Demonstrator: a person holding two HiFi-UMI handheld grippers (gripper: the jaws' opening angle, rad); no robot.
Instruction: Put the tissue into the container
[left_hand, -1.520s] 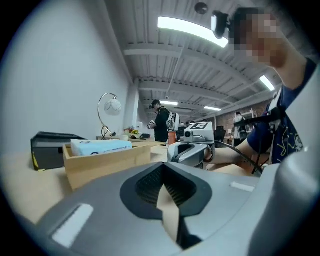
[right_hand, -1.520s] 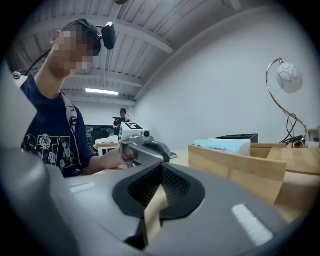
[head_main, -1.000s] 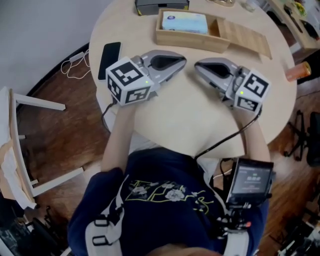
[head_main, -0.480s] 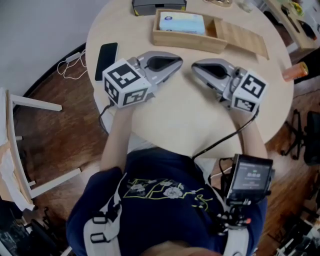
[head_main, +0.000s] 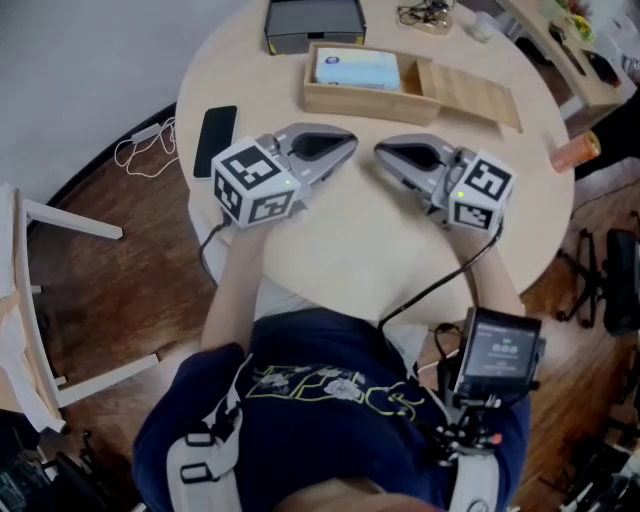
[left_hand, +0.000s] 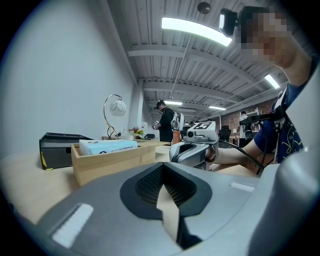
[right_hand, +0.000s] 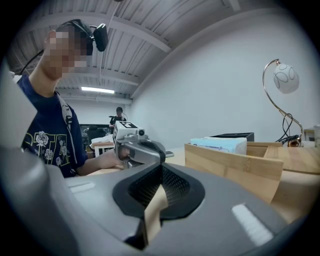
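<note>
Looks steeply down from the head onto the round table (head_main: 340, 240). Peers low across the tabletop from either side, facing inward, both catching the far-edge container (head_main: 352, 100).

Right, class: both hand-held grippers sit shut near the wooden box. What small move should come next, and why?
Probably just draw both back toward the person. The tissue pack already lies inside the wooden container, and the left hand-held gripper and right hand-held gripper are shut, holding nothing, a little short of it.
</note>
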